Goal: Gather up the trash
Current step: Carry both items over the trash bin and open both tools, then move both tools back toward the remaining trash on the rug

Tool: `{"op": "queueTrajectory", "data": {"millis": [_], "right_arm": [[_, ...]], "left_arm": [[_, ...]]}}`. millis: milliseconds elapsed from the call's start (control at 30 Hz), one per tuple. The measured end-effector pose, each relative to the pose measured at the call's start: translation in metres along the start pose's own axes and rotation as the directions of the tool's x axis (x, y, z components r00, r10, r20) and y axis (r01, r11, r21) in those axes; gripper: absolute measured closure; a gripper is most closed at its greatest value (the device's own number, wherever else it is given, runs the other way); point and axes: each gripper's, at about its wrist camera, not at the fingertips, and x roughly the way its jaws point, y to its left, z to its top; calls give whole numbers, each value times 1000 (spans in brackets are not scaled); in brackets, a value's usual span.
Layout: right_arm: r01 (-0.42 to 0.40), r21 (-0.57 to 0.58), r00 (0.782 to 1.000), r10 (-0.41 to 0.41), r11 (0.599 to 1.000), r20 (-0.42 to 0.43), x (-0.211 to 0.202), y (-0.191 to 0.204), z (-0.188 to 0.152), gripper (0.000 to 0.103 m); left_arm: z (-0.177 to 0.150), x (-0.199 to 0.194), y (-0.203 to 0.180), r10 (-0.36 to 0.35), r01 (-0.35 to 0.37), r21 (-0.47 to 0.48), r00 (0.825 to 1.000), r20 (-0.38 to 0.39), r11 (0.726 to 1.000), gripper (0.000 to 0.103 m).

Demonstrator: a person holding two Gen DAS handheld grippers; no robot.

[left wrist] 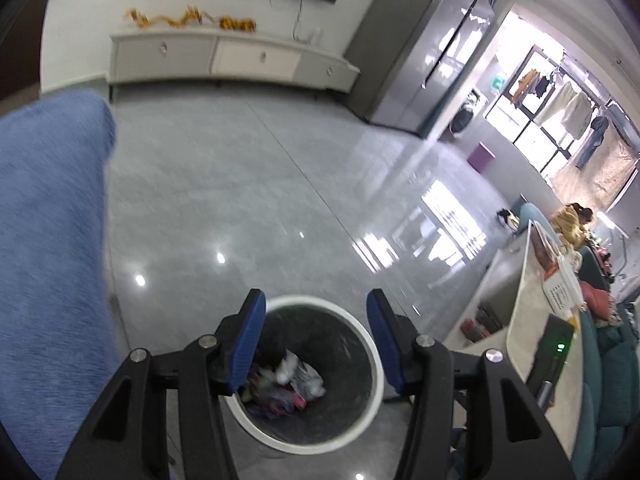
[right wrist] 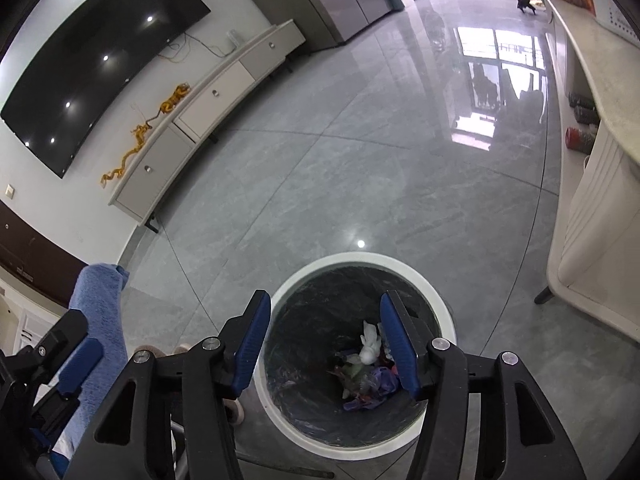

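A round trash bin with a white rim and a black liner stands on the grey floor, directly below both grippers; it also shows in the right wrist view. Crumpled white tissue and colourful wrappers lie at its bottom, seen too in the right wrist view. My left gripper is open and empty above the bin. My right gripper is open and empty above the bin. The left gripper's body shows at the lower left of the right wrist view.
A blue cloth-covered surface fills the left. A white table with books stands to the right, with cans on its lower shelf. A white TV cabinet and a fridge line the far wall. Glossy grey floor lies between.
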Motion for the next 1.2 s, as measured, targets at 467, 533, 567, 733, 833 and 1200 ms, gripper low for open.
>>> {"op": "queueTrajectory", "data": {"millis": [467,533,567,733,833,1200], "right_arm": [[-31,-111,985,49,993,164,-79,57,1,41],[-31,-135,981,56,990,185,-90,67,0,41],[-29,-150,978,59,988,201,-97,74,-2,40],[-62,-193,967,107,979,231,-123,102,-8,39],[-102,-210,961,151,972,231,-136,119,-15,39],[-180,-368,927,282,912,248,-189,194,-47,38]], "left_arm": [[12,-90,0,149,-167,87,971,187,982,52],[13,-103,3,170,-191,82,961,216,978,52],[14,-111,5,185,-208,78,955,233,975,52],[16,-143,25,235,-254,40,934,270,966,52],[18,-170,45,274,-284,-10,912,305,959,52],[14,-253,118,453,-396,-223,809,375,891,52]]}}
